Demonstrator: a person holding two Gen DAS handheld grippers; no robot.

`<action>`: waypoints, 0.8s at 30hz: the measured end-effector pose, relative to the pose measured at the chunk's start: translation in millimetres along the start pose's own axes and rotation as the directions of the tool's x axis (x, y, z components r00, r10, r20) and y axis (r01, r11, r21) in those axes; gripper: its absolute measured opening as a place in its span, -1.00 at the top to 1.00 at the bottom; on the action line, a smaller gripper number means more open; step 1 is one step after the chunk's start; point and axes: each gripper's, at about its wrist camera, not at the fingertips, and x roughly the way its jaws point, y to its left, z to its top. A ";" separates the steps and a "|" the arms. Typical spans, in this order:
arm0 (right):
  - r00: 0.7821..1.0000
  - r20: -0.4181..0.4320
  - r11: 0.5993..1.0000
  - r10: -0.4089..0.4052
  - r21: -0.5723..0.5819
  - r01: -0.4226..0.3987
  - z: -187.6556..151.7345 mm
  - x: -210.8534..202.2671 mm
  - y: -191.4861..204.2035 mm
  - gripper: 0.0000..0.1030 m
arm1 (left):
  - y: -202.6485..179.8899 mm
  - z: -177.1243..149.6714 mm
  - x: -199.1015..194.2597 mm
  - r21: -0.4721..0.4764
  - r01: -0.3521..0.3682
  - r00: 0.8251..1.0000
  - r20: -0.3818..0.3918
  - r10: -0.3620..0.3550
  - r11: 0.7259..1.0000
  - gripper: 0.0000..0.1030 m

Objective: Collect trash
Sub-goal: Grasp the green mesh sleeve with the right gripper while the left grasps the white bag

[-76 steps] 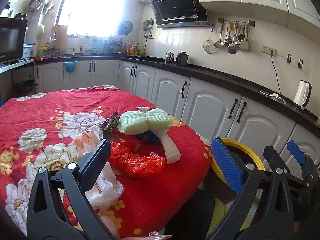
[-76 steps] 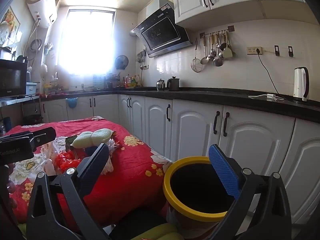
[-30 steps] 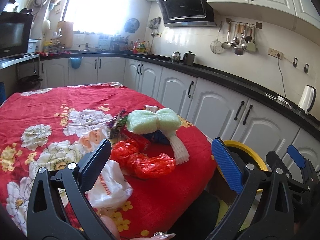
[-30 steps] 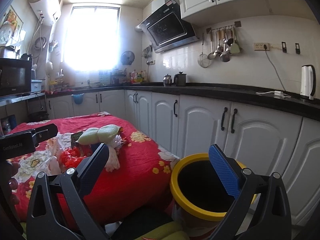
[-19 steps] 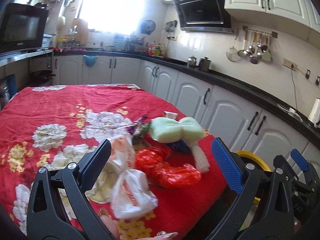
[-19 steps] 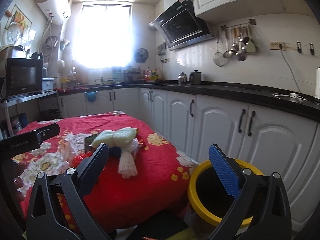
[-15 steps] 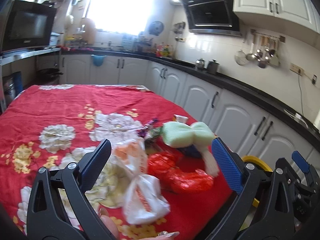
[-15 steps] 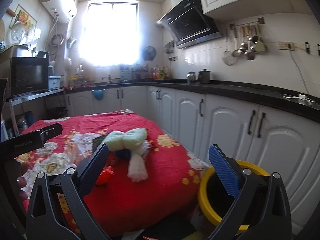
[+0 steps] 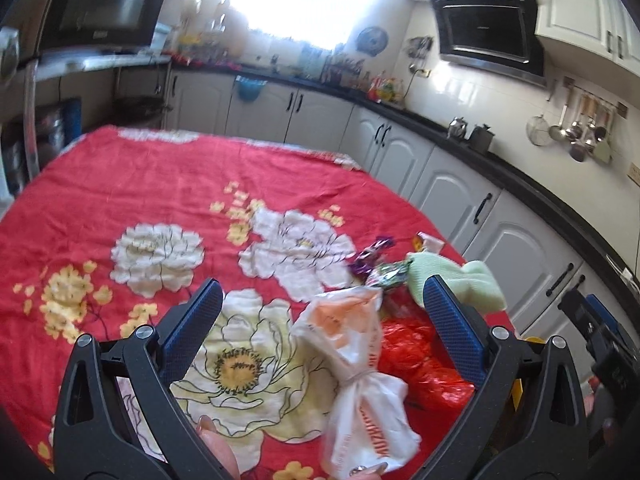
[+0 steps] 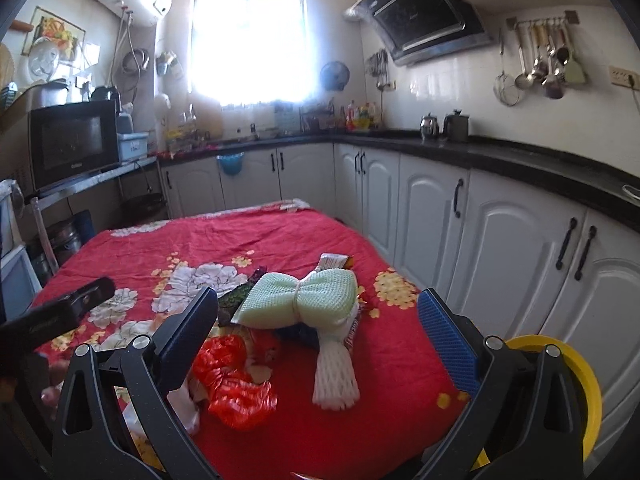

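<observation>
I am holding my left hand-held gripper (image 9: 320,312) wide open over the white bag (image 9: 360,364), and my right hand-held gripper (image 10: 320,320) wide open before the green net bundle (image 10: 304,300); the yellow bin (image 10: 576,396) is sitting right of it.

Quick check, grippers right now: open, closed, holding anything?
Left gripper: open, empty, above the white plastic bag.
Right gripper: open, empty, facing the trash pile.
</observation>
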 end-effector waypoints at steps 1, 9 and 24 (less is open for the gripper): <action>1.000 -0.014 1.000 0.003 0.003 -0.003 1.5 6.6 -0.6 -0.88 | 1.9 -0.5 3.2 -0.008 0.001 1.000 -0.011 -0.001 1.000 -0.79; 0.989 -0.149 0.997 0.020 0.071 -0.010 2.8 72.4 -17.4 -0.88 | 1.5 -9.3 29.4 -0.044 0.048 0.995 -0.086 -0.052 0.998 -0.79; 0.934 -0.307 0.963 0.182 0.250 -0.105 -11.1 124.6 -42.0 0.02 | 5.0 -26.4 81.9 -0.169 0.107 0.948 -0.280 -0.152 0.980 -0.79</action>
